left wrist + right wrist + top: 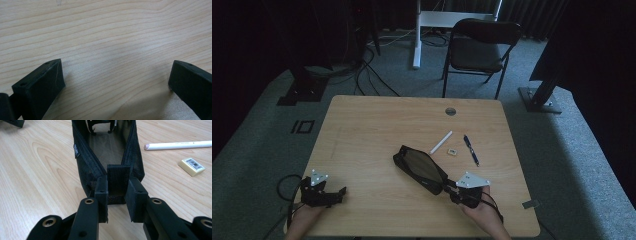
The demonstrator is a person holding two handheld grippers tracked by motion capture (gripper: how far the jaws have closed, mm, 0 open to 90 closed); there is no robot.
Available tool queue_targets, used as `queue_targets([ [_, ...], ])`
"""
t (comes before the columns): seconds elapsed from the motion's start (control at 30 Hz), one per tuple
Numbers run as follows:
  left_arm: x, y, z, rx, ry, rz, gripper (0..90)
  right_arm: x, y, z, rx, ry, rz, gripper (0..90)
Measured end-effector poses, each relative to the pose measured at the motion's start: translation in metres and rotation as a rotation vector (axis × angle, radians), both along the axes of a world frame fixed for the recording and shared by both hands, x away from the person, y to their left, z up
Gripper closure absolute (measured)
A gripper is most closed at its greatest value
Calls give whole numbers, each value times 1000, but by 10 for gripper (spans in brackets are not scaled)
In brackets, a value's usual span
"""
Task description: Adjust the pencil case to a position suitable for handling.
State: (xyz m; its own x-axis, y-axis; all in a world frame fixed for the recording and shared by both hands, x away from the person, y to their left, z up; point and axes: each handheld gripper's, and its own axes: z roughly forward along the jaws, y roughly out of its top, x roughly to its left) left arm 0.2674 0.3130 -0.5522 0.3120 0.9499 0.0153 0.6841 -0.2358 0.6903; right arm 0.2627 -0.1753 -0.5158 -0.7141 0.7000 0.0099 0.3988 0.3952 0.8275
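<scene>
A black mesh pencil case (419, 169) lies open on the wooden table (362, 130), its mouth facing up. My right gripper (451, 189) is shut on the fabric tab (118, 180) at the case's near end; the case's mesh walls (82, 152) spread open beyond the jaws. My left gripper (339, 194) rests at the table's front left, open, its two black jaws wide apart over bare wood (115, 50) with nothing between them. A white pencil (441, 142), a small eraser (452, 151) and a dark blue pen (471, 149) lie to the right of the case.
A round cable hole (450, 111) sits near the table's far edge. A black chair (479, 47) and white desk legs (417, 35) stand behind the table. Cables trail over the carpet at left. A small grey object (530, 204) lies on the floor at right.
</scene>
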Motion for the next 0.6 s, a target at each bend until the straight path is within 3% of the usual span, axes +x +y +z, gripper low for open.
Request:
queue_targets([
  [0.6, 0, 0, 0, 0, 0, 0, 2, -22, -24, 2, -32, 1, 6, 730],
])
